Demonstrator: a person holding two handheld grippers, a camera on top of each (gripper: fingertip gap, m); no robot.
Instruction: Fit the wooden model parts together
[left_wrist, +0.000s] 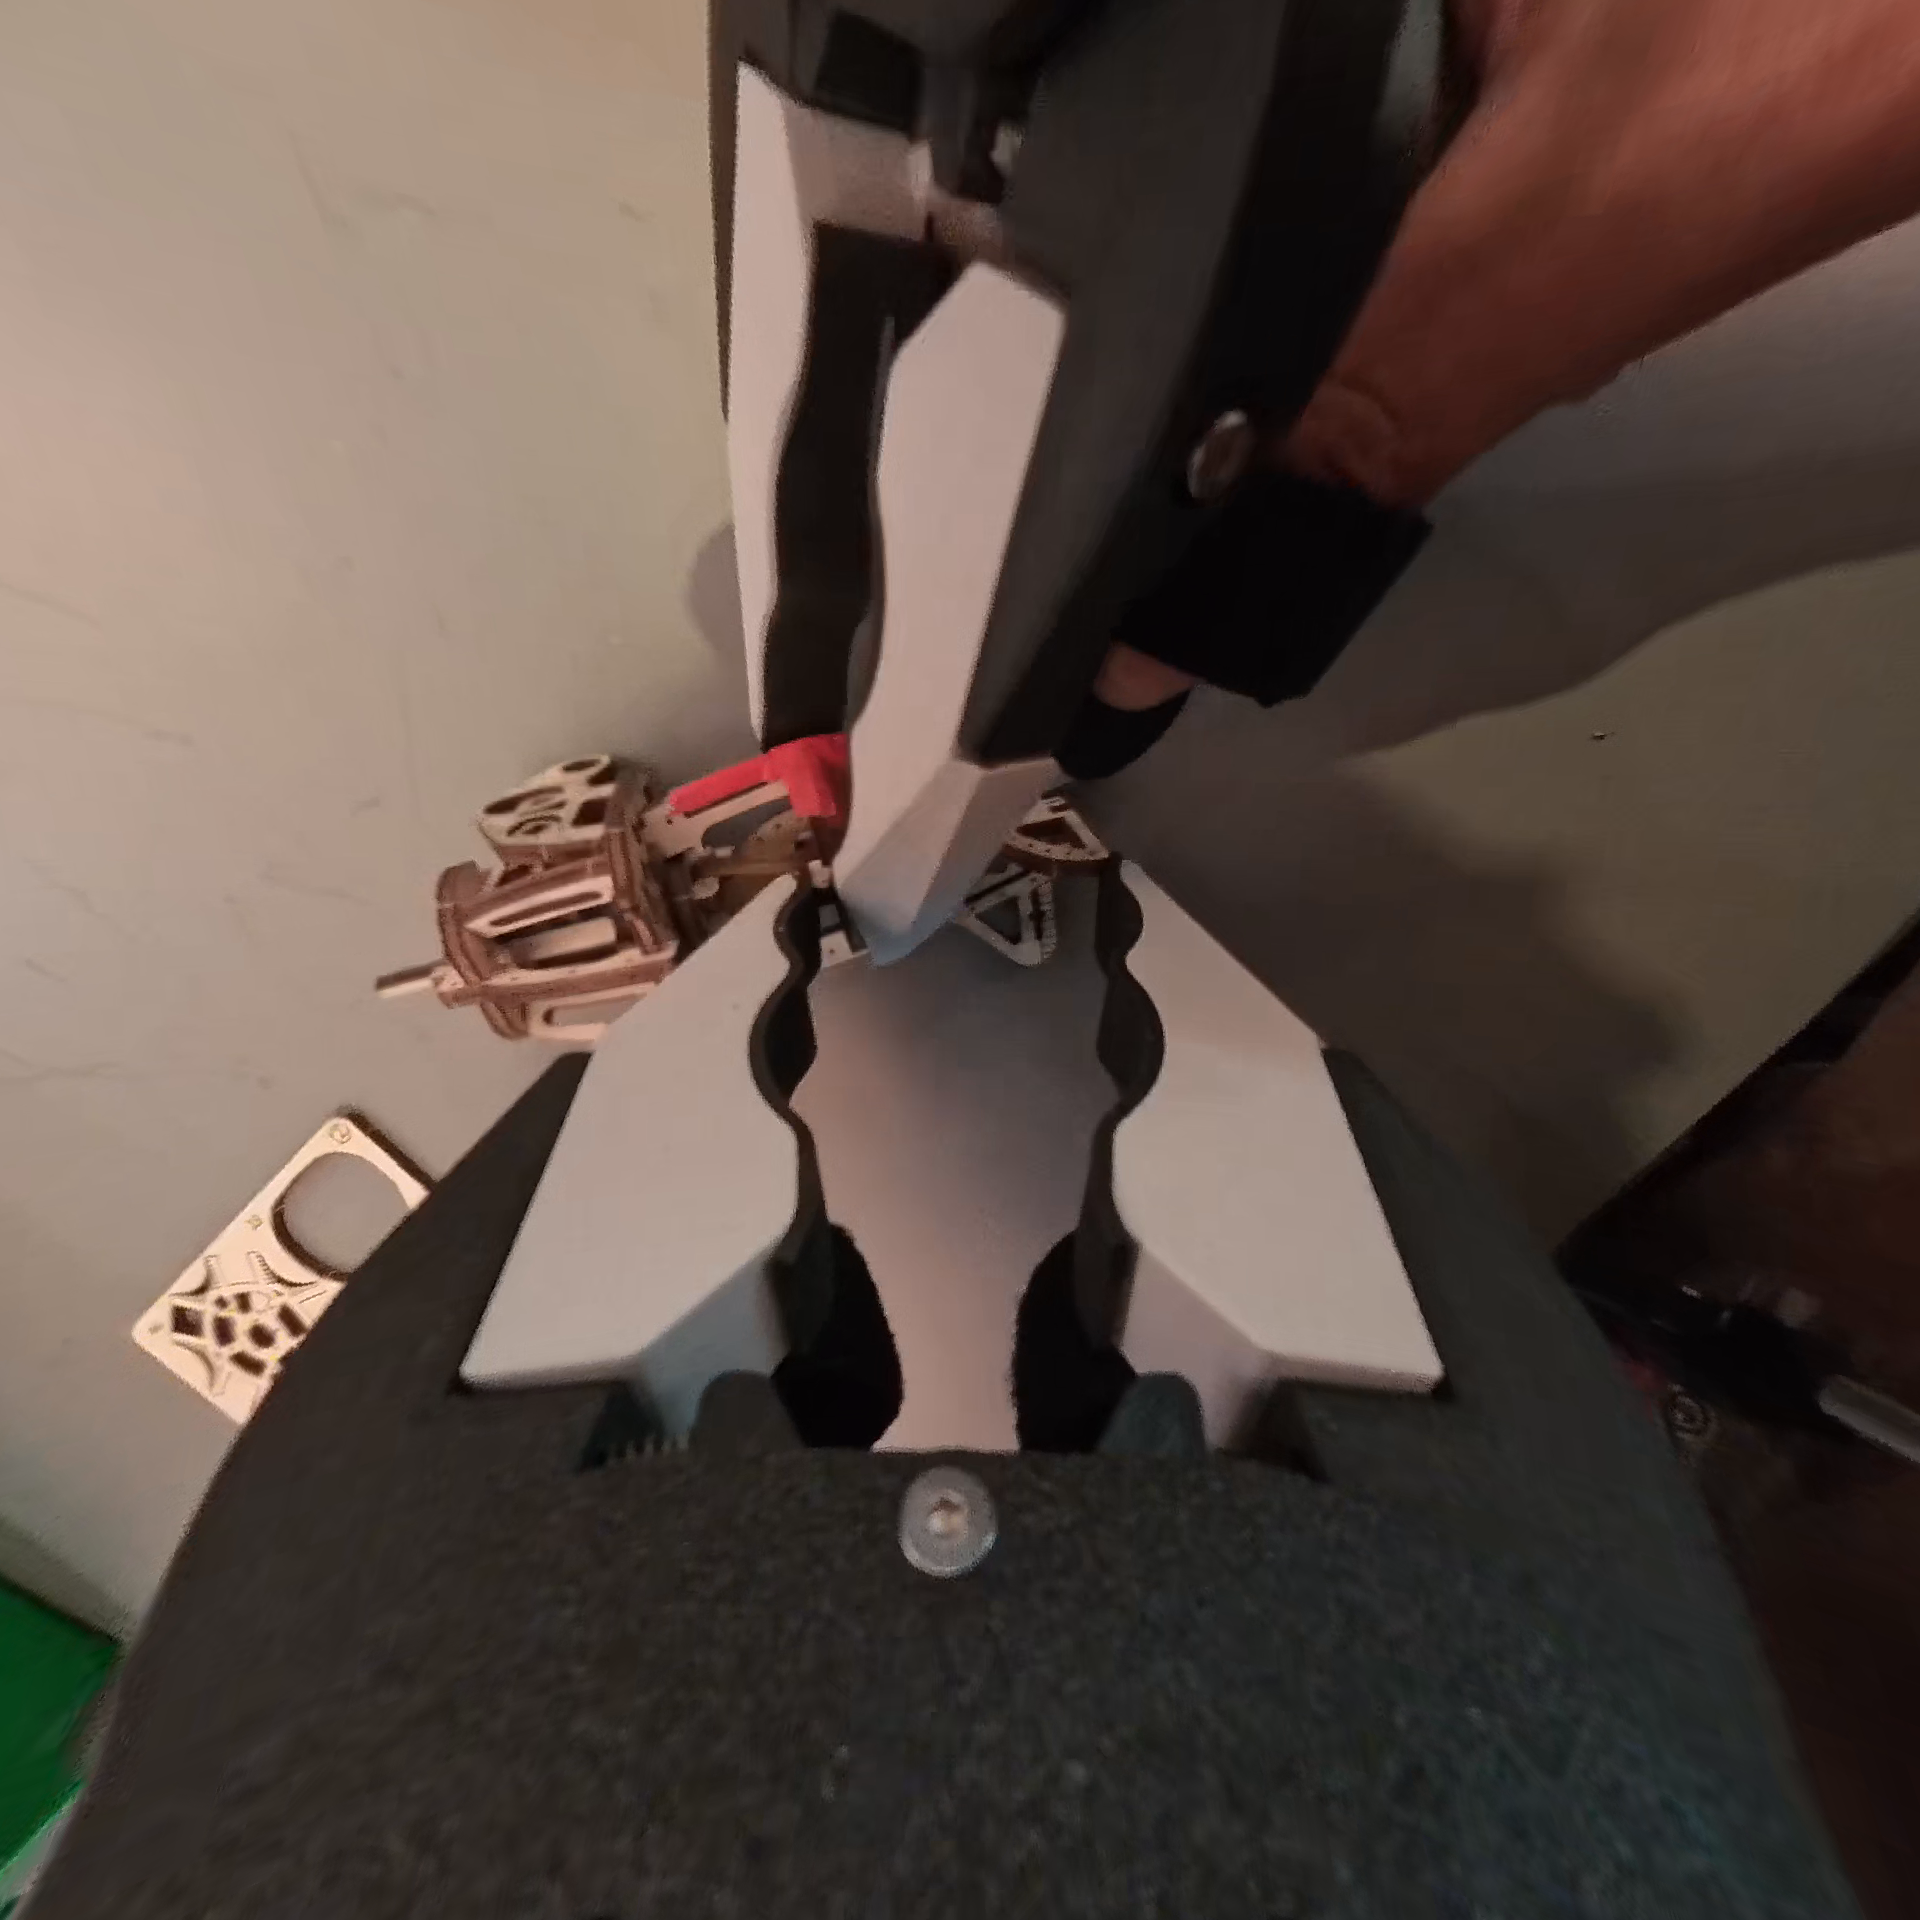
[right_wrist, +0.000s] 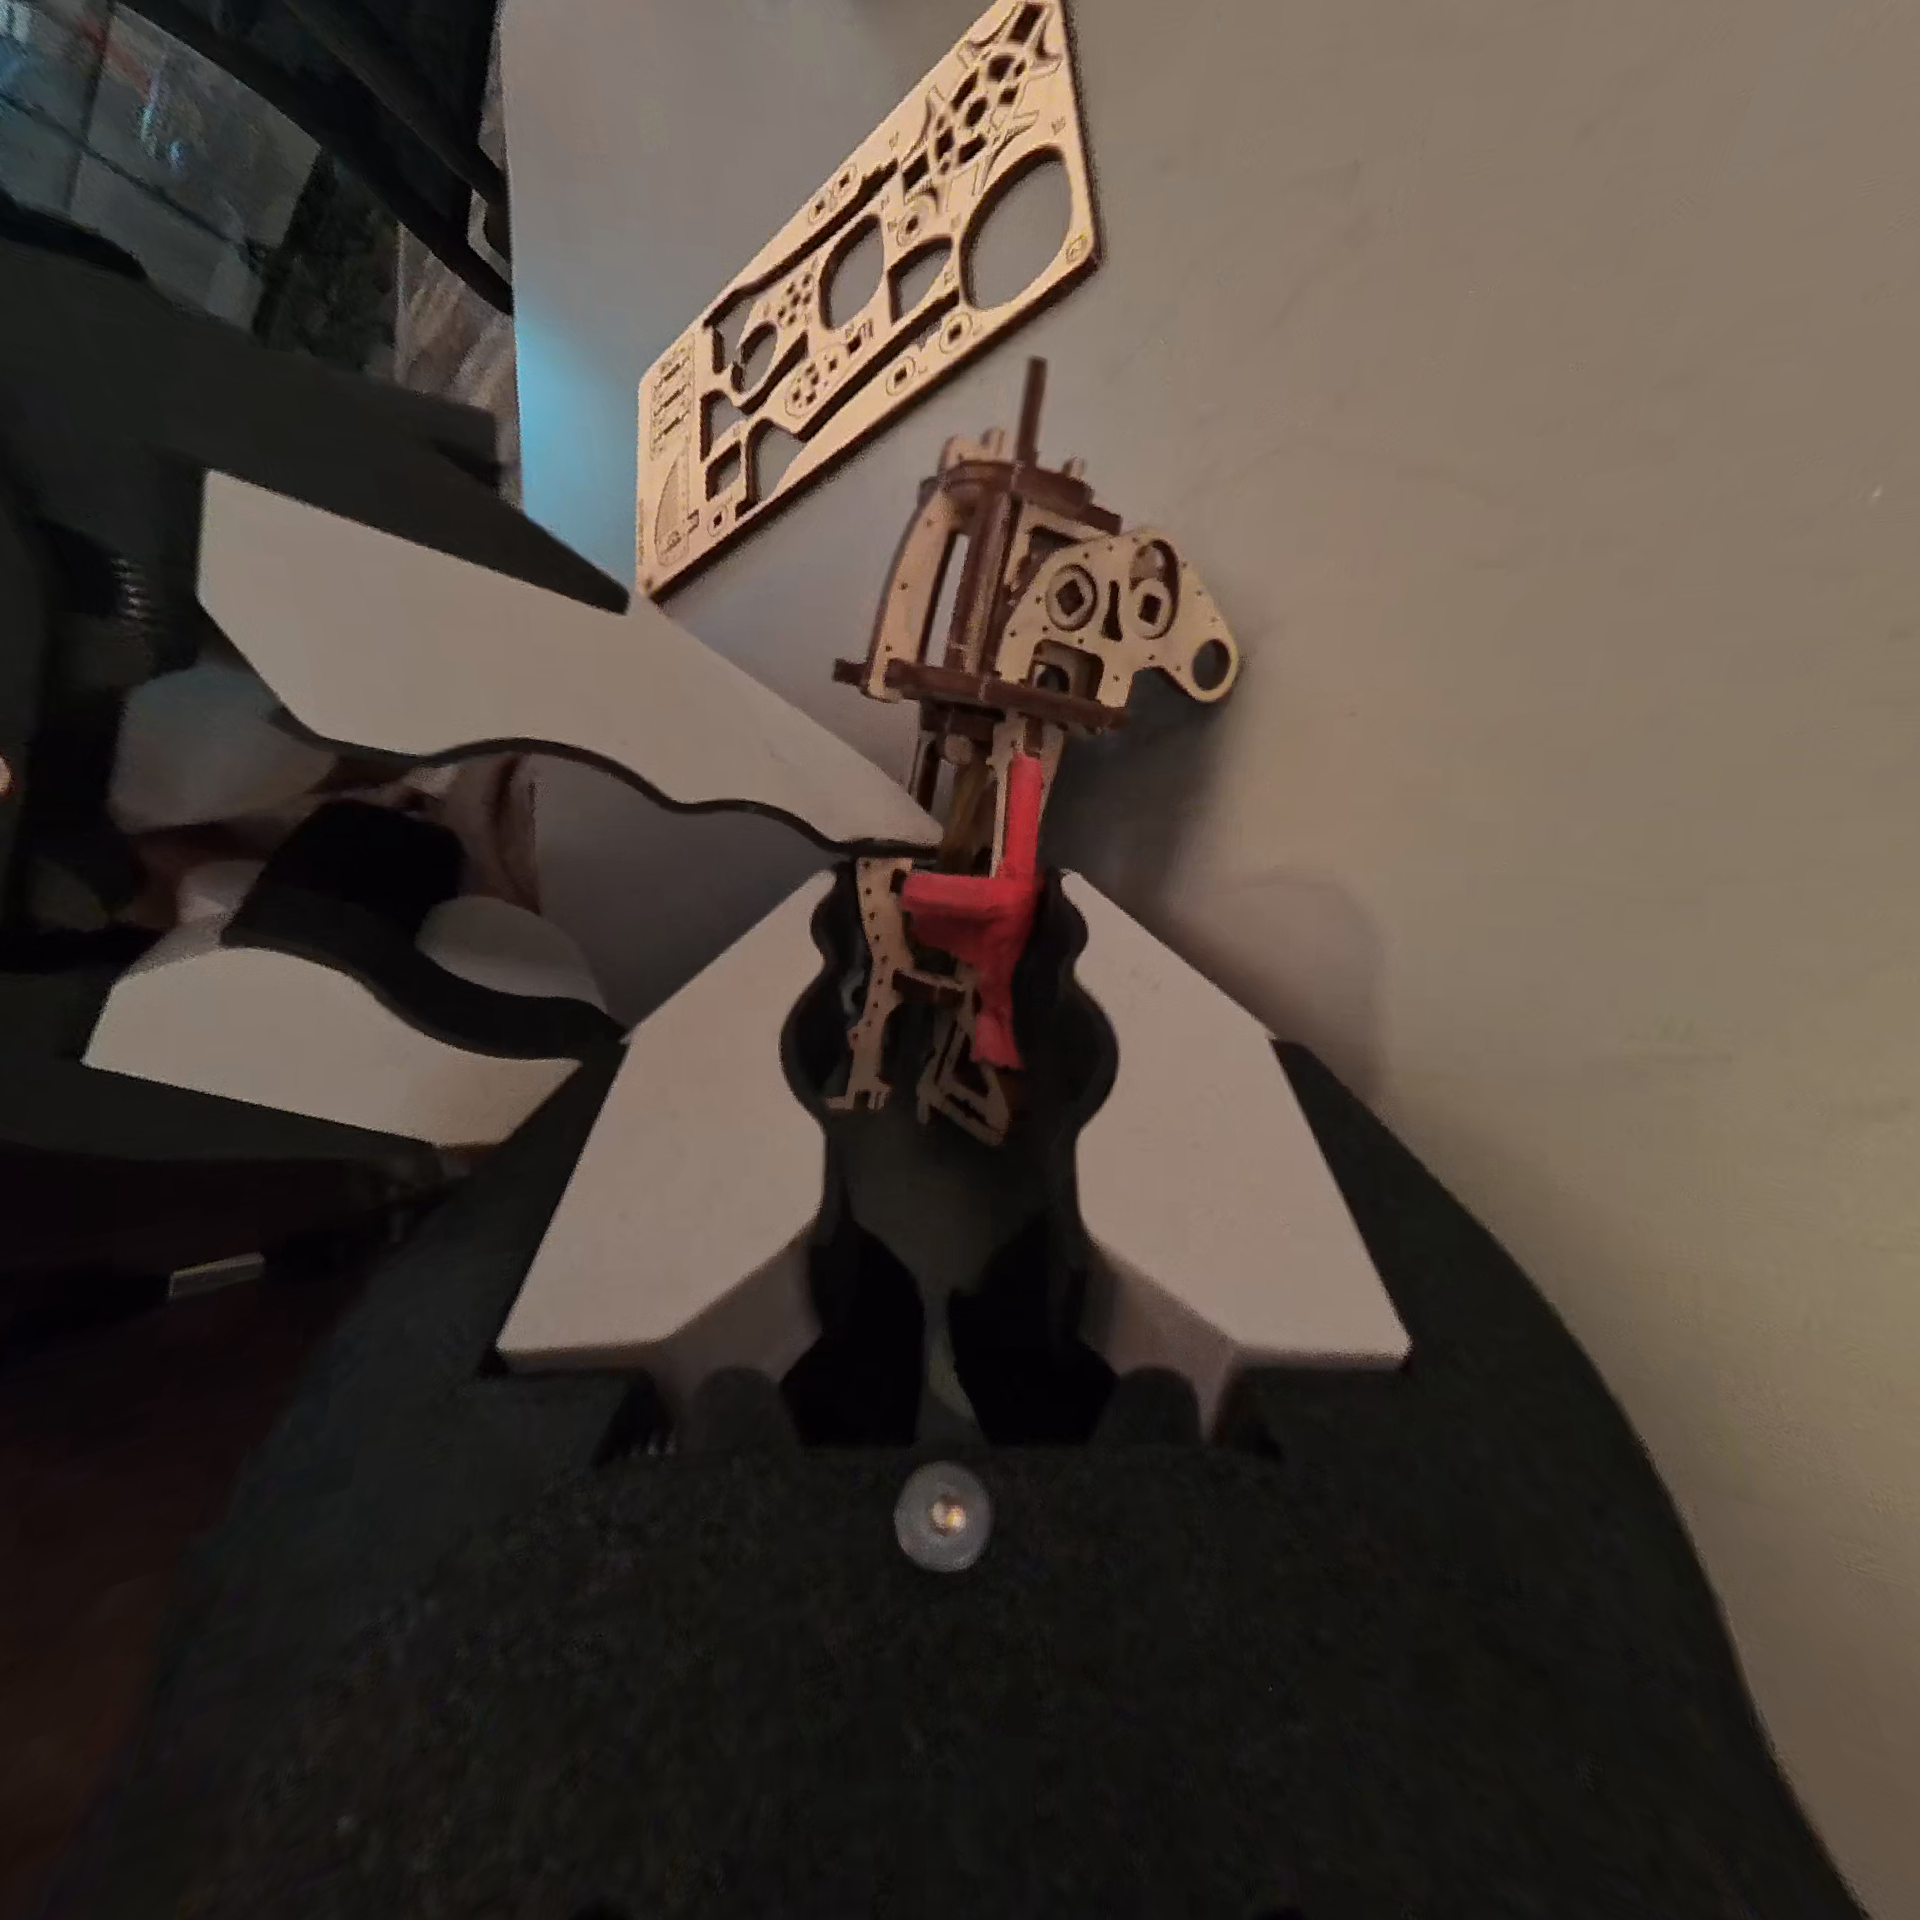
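Observation:
A part-built wooden model, laser-cut, with red tape on its frame, stands over the grey table. My right gripper is shut on the model's lower frame. In the left wrist view the model lies to the left, and the right gripper comes down from above onto its taped end. My left gripper is open and empty, its left fingertip close to the model's frame. In the right wrist view the left gripper reaches in from the left, its upper finger at the model.
A flat wooden parts sheet with cut-outs lies on the table beside the model; it also shows in the right wrist view. A hand holds the right gripper. A green patch is at the lower left, dark furniture beyond the table's edge.

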